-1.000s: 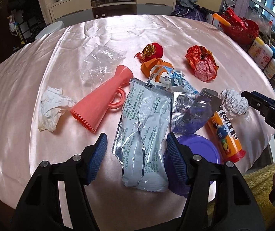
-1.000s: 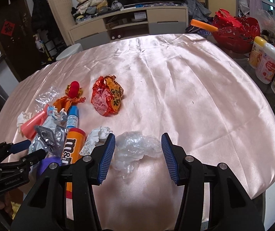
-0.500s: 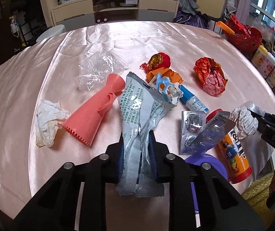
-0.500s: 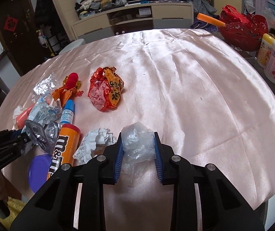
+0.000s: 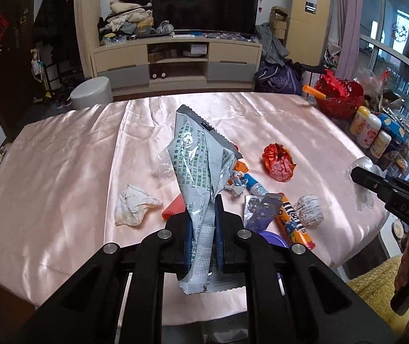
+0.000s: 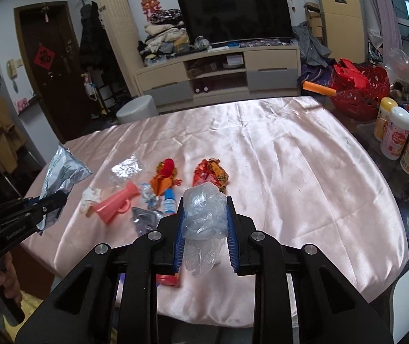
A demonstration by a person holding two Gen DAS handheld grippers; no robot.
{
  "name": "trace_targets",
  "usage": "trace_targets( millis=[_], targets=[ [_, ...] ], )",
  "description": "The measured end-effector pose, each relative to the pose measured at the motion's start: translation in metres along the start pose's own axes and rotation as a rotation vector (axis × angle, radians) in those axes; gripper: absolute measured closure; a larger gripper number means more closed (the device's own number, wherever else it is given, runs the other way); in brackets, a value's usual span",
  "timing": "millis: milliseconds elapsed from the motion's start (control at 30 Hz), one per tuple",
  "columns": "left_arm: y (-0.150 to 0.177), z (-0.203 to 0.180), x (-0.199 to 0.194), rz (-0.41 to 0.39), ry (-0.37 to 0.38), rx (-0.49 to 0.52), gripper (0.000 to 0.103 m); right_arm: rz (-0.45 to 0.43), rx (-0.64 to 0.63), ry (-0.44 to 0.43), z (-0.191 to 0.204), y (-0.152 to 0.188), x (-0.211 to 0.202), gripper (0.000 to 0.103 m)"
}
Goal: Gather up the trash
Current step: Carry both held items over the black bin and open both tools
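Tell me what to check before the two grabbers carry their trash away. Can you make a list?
1. Left gripper pinching the silver packet: ok, pads squeeze its lower part.
2. Right gripper holding the clear plastic wad: ok, its jaws are closing a little more on it.
3. Packet lifted off the pink tablecloth: ok, it hangs in the air.
4. Plastic hanging free: ok, but a loose tail dangles below the pads.
5. A bin to drop things in: cannot tell, none in view.
6. Table finished: not ok; the white tissue, red wrapper and candy tube remain.
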State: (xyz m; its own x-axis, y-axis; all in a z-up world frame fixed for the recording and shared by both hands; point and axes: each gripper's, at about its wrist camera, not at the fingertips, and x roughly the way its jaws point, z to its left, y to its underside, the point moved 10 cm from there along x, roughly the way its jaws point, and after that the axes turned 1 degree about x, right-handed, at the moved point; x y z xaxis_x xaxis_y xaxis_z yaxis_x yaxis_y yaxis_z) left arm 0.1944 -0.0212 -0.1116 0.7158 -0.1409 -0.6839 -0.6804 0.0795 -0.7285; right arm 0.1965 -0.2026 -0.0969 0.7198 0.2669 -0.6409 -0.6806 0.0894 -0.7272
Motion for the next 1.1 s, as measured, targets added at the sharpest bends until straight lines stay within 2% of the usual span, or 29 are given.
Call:
trace_targets(
  millis=[167,467,700,867,1100],
  targets=[
    [0.020,-0.006,-0.035,-0.012,0.032,-0.013,0.091,0.000,-0.031,-0.045,0.025,0.016,-0.033,0.077],
    [0.104,-0.014,-0.065,0.065,0.064,-0.035,0.091,0.119,-0.093,-0.063,0.047,0.090,-0.054,0.077],
    [0.173,-0.034,-0.044,0.187,0.121,-0.056,0.091,0.262,-0.100,-0.055,0.043,0.162,-0.026,0.077],
    [0.222,-0.043,-0.015,0.290,0.159,-0.077,0.091,0.317,-0.061,-0.083,0.040,0.193,-0.008,0.077],
    [0.265,-0.056,0.014,0.392,0.188,-0.067,0.090,0.411,-0.019,-0.089,0.038,0.229,0.014,0.075]
  ],
)
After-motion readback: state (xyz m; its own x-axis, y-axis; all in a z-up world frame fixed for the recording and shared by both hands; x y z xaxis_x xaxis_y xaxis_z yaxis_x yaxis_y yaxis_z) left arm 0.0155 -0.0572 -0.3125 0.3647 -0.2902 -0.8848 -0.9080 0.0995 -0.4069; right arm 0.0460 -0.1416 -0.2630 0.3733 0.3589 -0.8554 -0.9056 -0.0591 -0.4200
